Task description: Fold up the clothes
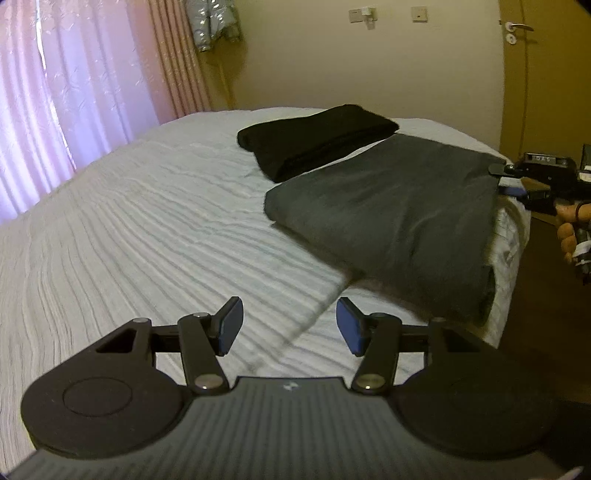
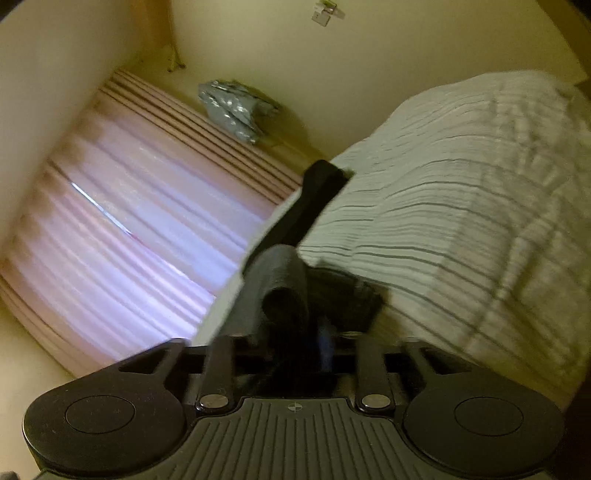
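Note:
A folded dark grey garment (image 1: 388, 214) lies on the bed's right side, reaching its edge. Just behind it lies a folded black garment (image 1: 317, 140). My left gripper (image 1: 290, 325) hovers over the white ribbed bedcover (image 1: 147, 229), short of the grey garment, open with nothing between its blue pads (image 1: 232, 326). My right gripper (image 1: 506, 181) is at the grey garment's far right corner, its jaws standing apart. The right wrist view is rolled and blurred: a fold of the grey garment (image 2: 277, 288) lies loose between the right gripper (image 2: 291, 332) fingers, with the black garment (image 2: 317, 199) beyond.
Pink curtains (image 1: 74, 92) hang behind the bed at the left. A silvery jacket (image 1: 214, 26) hangs beside them. A door (image 1: 546, 74) stands at the right, with brown floor (image 1: 535, 314) below the bed's right edge. A hand (image 1: 569, 229) holds the right gripper.

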### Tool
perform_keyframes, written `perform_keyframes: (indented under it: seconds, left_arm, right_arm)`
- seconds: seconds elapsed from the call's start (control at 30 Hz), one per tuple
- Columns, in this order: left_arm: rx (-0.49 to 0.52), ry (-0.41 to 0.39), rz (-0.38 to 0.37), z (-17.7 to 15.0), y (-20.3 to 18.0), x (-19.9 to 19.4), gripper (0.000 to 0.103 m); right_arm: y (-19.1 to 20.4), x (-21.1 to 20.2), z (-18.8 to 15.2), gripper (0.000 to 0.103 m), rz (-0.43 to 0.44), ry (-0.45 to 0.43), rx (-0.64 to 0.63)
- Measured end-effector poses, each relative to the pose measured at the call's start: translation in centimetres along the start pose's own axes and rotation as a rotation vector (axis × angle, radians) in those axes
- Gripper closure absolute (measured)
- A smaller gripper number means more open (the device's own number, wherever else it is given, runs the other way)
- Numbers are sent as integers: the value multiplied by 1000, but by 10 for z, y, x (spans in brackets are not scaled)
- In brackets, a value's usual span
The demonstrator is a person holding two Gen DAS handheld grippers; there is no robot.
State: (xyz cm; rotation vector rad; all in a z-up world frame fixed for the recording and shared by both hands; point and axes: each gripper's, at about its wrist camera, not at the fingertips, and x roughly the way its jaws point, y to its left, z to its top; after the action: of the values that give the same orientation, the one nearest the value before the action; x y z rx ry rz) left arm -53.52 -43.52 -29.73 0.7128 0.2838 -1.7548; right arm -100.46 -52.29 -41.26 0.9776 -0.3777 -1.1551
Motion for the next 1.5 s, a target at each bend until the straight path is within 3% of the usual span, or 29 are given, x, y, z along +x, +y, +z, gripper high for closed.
perform_keyframes:
  seconds: [0.23,0.4,0.47,0.5,0.57,0.7,0.83,0.93,1.1,1.13,1.2,1.33,1.4,1.5]
  left_arm:
    - [98,-42,-43,13,-28,2,51]
    - [360,-82,-40,-1,-65,-1,44]
    - [459,-85,-38,-11,-77,-1,41]
    - [502,-89,-36,-16,-81,-1,41]
    - [584,-98,-28,-24,-90,2,41]
    - [731,-127,0,-36,-103,11,39]
    - [798,-141,-3,-40,-111,23,38]
    - [811,-152,-7,-43,-117,28,38]
    - [788,-171,-36,-43,-121,30,35]
    - [787,-175,-42,-43,-121,31,35]
    - [807,-179,-35,-43,-123,32,35]
    - [841,-184,-27,-41,-128,36,34]
    - [833,-199,-37,-38,-128,33,34]
    - [805,-200,-44,-37,-122,27,32]
  right_arm:
    - [10,-38,-8,54,-13,-15,-4]
    - [52,-48,-13,53,4,33,-278]
    - [73,-52,-19,30,-1,57,-489]
    - [85,-54,-25,7,-8,64,-628]
    - [102,-55,-39,5,-4,80,-887]
    - [123,-39,-69,5,10,193,-1353]
    - [126,-15,-104,5,-21,258,-1850]
    - [118,2,-121,6,-20,307,-2076]
    - [114,26,-129,21,13,332,-2145]
    - [114,31,-130,31,12,333,-2145]
    - [113,38,-131,37,-2,337,-2148]
    - [117,41,-128,64,-7,341,-2101]
    - [118,37,-127,69,-22,330,-2069]
    - [120,29,-127,69,-55,307,-2027]
